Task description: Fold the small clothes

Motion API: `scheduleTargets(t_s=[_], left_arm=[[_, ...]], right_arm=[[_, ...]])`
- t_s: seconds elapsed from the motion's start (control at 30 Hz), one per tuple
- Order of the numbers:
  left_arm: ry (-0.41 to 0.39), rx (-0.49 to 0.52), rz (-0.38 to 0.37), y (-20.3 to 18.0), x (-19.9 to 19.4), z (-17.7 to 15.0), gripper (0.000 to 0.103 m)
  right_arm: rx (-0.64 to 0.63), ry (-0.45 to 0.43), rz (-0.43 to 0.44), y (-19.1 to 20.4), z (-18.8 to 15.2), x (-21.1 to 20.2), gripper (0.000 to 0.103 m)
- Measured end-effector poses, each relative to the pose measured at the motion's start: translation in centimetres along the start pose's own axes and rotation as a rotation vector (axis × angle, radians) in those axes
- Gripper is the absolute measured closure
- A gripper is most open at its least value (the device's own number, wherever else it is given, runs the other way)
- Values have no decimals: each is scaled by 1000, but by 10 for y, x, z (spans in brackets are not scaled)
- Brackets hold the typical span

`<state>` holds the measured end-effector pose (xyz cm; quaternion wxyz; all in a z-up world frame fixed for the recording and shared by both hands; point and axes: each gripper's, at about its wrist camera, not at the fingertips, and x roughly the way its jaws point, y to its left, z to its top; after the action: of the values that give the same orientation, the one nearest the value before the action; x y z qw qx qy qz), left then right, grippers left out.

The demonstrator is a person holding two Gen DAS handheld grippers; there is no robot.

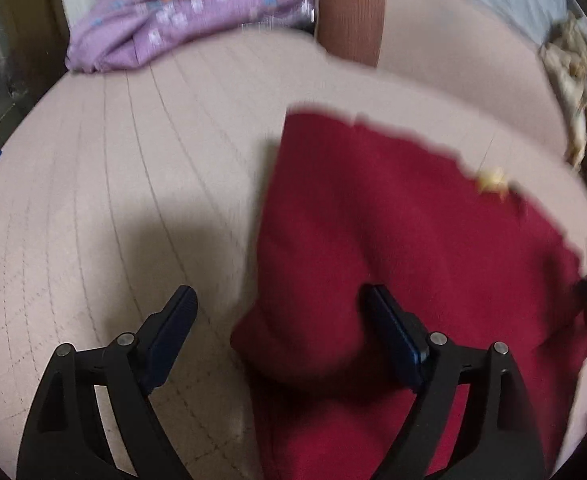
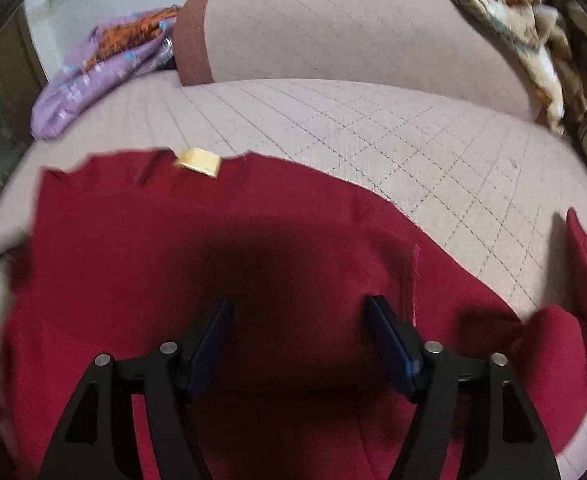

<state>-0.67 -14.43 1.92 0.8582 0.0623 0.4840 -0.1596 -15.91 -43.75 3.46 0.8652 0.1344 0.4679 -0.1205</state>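
A dark red garment (image 1: 405, 240) lies spread on a pink quilted sofa seat (image 1: 113, 184); a yellow label (image 1: 493, 182) sits at its far edge. My left gripper (image 1: 279, 294) is open and hovers over the garment's left edge, with a bulged fold between its fingers. In the right wrist view the same red garment (image 2: 173, 248) fills the lower frame, with the yellow label (image 2: 198, 162) at its far edge. My right gripper (image 2: 299, 304) is open above the garment's middle, holding nothing. One red part (image 2: 585, 264) lies off to the right.
A purple patterned cloth with an orange piece (image 1: 181, 20) is heaped at the sofa's far left. A pink back cushion with a brown end (image 2: 353, 28) stands behind the seat. A beige crumpled cloth (image 2: 525, 32) lies at the far right.
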Motion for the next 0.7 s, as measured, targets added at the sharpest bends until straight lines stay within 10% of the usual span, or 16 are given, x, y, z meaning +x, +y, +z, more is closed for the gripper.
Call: scheduleTargets(t_s=[0.27,0.43,0.47,0.5,0.53,0.7], left_arm=[[-84,-29,-11,0,-27,2,15],[-76,-27,-18,-1,-24,3,16],[-79,-19,-12,-1,-24,3,16],[-83,-15,-5,-2,-24,3,16],[-90,-13,4,-1,-25,4,16],[-89,-53,-18,6,-25,4,16]], right_arm=[[166,-155,-210,-111,10,-87,11],[215,48,-390,-180,29,-24,13],[224,77,-370,-186,26,-12,31],[236,119,-347,-197,22,3,80],[241,147,-372,-203,20,7,93],[267,-83,-382,-229,8,-96,96]])
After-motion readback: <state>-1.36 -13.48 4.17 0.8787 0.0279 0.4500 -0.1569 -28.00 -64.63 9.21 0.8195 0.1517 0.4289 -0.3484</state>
